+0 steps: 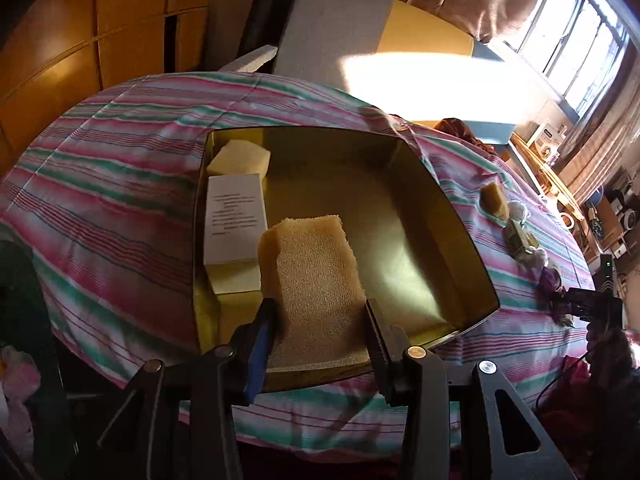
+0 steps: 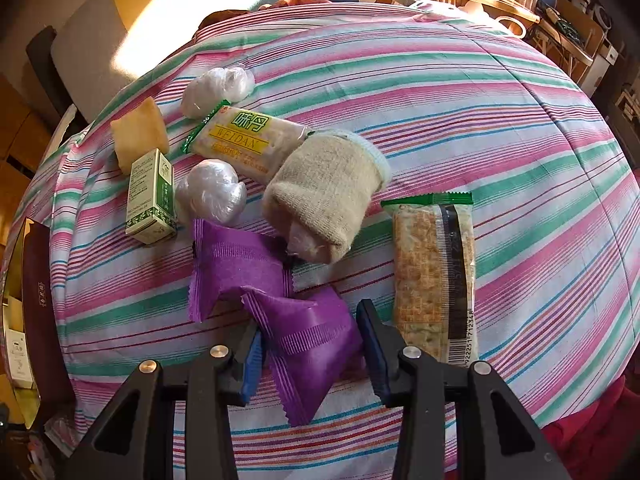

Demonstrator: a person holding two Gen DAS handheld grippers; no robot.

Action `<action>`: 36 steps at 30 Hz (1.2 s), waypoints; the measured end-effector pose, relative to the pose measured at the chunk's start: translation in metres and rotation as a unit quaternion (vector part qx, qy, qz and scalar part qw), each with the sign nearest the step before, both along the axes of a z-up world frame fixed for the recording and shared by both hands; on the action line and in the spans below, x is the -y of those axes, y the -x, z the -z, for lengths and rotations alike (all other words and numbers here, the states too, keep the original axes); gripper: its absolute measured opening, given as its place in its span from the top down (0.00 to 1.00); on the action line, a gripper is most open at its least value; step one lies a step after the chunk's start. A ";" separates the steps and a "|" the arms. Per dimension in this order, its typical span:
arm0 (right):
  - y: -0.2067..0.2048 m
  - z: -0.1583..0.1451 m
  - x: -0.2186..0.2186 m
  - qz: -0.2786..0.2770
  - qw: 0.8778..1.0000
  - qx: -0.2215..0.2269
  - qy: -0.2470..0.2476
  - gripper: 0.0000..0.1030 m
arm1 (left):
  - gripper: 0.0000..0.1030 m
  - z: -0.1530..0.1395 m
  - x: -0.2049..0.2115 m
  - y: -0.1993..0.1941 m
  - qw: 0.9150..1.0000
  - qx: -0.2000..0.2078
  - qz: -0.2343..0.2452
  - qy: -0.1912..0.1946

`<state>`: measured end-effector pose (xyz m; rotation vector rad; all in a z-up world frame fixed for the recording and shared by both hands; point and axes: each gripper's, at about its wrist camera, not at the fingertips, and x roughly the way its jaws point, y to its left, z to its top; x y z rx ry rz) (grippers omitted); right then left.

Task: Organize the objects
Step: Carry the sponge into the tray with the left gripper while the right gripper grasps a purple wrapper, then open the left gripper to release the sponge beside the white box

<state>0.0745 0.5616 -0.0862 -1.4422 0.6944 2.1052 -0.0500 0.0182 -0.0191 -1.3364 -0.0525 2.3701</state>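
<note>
Left tool has a yellow sponge pinched between its fingers, held over the near edge of the gold tin box; can't tell if the sponge touches the floor of the box yet. Box already holds a white carton and a pale foam block along its left wall. Right tool is spread wide around the near purple sachet, fingers either side, not clamped. The rest lies loose on the striped worktop: second purple sachet, cracker pack, sock roll, Weidan biscuit pack, green box, two plastic-wrapped balls, another sponge. Step looks like: left placing, right about to pick. Next: lower the sponge beside the carton and release; right closes on the sachet, which is thin and slippery, so grip mid-body.
</note>
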 end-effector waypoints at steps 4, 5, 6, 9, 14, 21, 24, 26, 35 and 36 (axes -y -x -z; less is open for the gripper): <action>-0.003 -0.003 0.000 0.000 1.000 -0.004 -0.008 0.59 | 0.57 0.017 0.003 0.008 1.000 0.021 -0.010 0.018; -0.003 -0.004 0.000 0.000 1.000 -0.005 -0.010 0.59 | 0.57 0.020 0.002 0.009 0.999 0.025 -0.010 0.025; -0.002 -0.005 0.002 -0.001 1.000 -0.006 -0.012 0.59 | 0.57 0.023 0.000 0.009 0.999 0.029 -0.007 0.032; -0.001 -0.006 0.003 -0.001 1.000 -0.006 -0.016 0.59 | 0.56 0.029 -0.002 0.009 0.998 0.034 -0.010 0.050; -0.004 -0.006 0.003 -0.005 1.000 -0.001 -0.021 0.59 | 0.45 0.033 0.003 0.013 0.997 0.030 -0.029 0.064; -0.004 -0.011 0.006 -0.005 0.999 -0.013 -0.037 0.59 | 0.41 0.023 0.006 0.002 0.995 -0.022 -0.041 0.088; -0.007 -0.016 0.005 0.005 0.999 -0.023 -0.043 0.59 | 0.41 0.019 0.007 -0.001 0.994 -0.041 -0.049 0.090; -0.011 -0.022 0.004 0.010 0.998 -0.039 -0.048 0.59 | 0.40 0.013 0.008 -0.004 0.993 -0.059 -0.056 0.089; -0.022 -0.068 0.026 0.011 0.989 -0.125 -0.083 0.59 | 0.34 0.003 0.006 -0.012 0.991 -0.088 -0.059 0.078; -0.022 -0.074 0.033 0.005 0.988 -0.134 -0.083 0.59 | 0.34 0.003 0.006 -0.012 0.991 -0.088 -0.060 0.076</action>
